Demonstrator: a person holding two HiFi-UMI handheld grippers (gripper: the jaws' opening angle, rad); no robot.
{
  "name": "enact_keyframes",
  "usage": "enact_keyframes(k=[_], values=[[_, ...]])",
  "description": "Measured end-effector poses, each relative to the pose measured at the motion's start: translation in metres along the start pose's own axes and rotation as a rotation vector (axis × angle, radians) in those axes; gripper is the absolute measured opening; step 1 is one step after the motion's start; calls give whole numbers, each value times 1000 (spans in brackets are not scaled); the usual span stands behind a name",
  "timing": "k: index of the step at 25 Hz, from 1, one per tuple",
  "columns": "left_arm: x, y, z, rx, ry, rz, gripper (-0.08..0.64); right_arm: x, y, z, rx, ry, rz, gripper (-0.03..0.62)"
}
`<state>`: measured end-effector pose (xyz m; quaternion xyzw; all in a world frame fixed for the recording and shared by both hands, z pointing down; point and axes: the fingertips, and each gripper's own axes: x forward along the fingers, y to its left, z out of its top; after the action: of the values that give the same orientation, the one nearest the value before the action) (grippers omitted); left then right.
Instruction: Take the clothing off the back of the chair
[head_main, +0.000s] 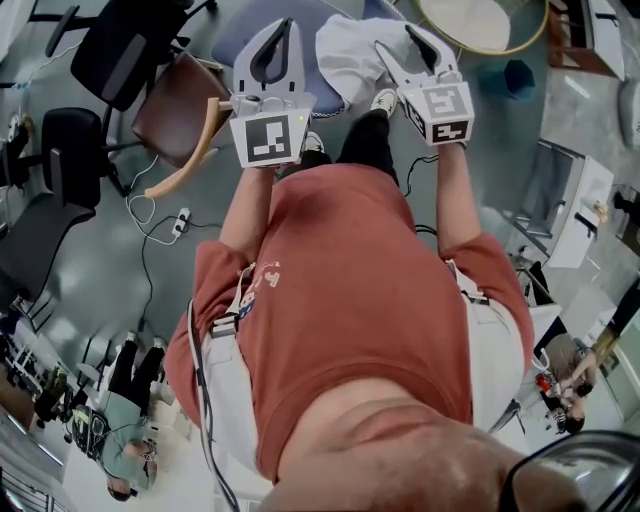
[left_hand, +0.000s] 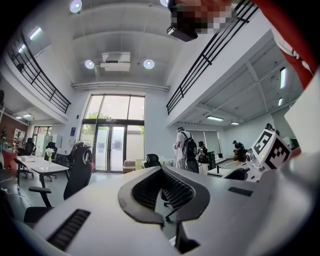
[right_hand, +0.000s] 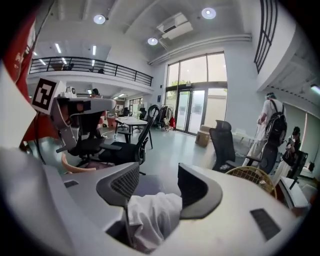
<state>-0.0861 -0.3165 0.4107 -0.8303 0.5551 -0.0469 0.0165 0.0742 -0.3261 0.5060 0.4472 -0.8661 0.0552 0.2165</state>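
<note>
The white clothing (head_main: 345, 50) lies bunched on a bluish surface (head_main: 235, 30) between my two grippers. My right gripper (head_main: 398, 40) is at its right edge with its jaws apart. In the right gripper view a fold of the clothing (right_hand: 150, 215) sits deep between the jaws of the right gripper (right_hand: 159, 172), and the pads do not press on it. My left gripper (head_main: 287, 25) is held to the left of the clothing with its tips together and nothing in them. In its own view the left gripper (left_hand: 161, 170) points level across the room. The brown-seated chair (head_main: 175, 115) with a curved wooden arm stands to the left.
Black office chairs (head_main: 120, 45) stand beyond the brown chair. A power strip (head_main: 180, 222) with cables lies on the floor at left. A round woven basket (head_main: 480, 22) sits at the upper right. Desks and people are further off.
</note>
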Motion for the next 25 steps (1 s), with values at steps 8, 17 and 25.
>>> enact_keyframes(k=[8, 17, 25], values=[[2, 3, -8, -2, 6, 2, 14, 11, 30, -53, -143, 228, 246, 309], [3, 2, -20, -5, 16, -1, 14, 15, 36, -111, -373, 462, 345, 345], [1, -7, -28, -12, 21, -34, 14, 38, 21, -137, -560, 595, 337, 394]])
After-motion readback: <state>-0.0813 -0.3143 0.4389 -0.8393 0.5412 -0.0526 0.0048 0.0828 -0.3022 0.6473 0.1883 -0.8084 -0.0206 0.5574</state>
